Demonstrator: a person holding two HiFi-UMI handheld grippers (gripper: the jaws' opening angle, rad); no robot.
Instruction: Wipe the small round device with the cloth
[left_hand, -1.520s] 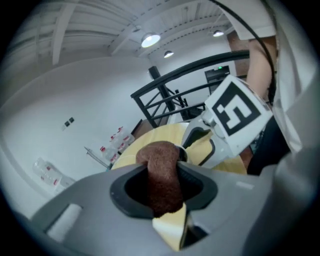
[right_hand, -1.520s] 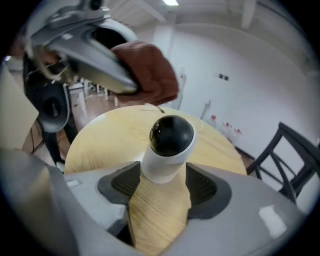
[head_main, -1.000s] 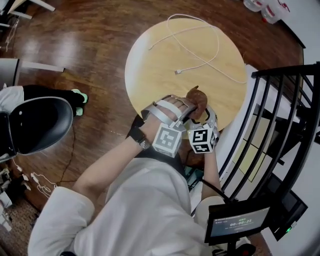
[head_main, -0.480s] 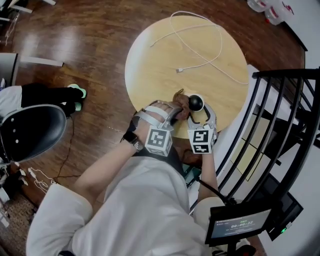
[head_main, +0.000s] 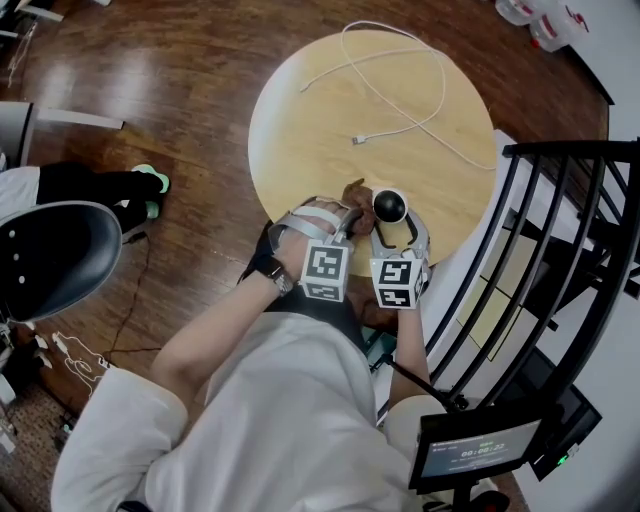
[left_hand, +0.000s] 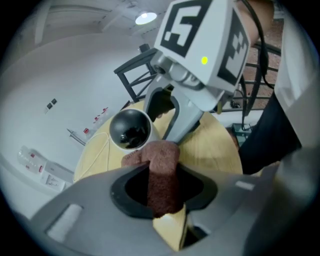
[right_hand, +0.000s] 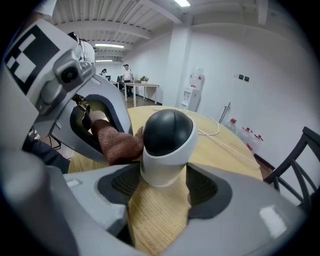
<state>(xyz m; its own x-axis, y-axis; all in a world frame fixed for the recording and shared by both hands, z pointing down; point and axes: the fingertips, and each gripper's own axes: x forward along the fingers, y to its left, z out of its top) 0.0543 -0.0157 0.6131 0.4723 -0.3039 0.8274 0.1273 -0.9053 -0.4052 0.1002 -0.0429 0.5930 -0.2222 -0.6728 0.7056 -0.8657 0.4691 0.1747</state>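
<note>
The small round device (head_main: 390, 206), a white body with a black dome, stands at the near edge of the round wooden table (head_main: 320, 120). My right gripper (head_main: 393, 228) is shut on its white base (right_hand: 167, 145), jaws wide around it. A brown cloth (left_hand: 162, 175) is pinched in my shut left gripper (left_hand: 162, 189), whose jaws are tight on the fold. In the head view the left gripper (head_main: 345, 215) sits just left of the device, and the cloth (head_main: 352, 192) pokes out beside the dome. The cloth (right_hand: 117, 142) touches the device's left side in the right gripper view.
A white cable (head_main: 400, 90) loops over the far half of the table. A black metal railing (head_main: 560, 250) runs close on the right. A black chair (head_main: 60, 250) stands on the wooden floor at left, and a small screen (head_main: 480, 445) sits near the bottom right.
The left gripper and cloth have come down off the top of the device to its left side, baring the black dome. The right gripper has kept still on the device.
</note>
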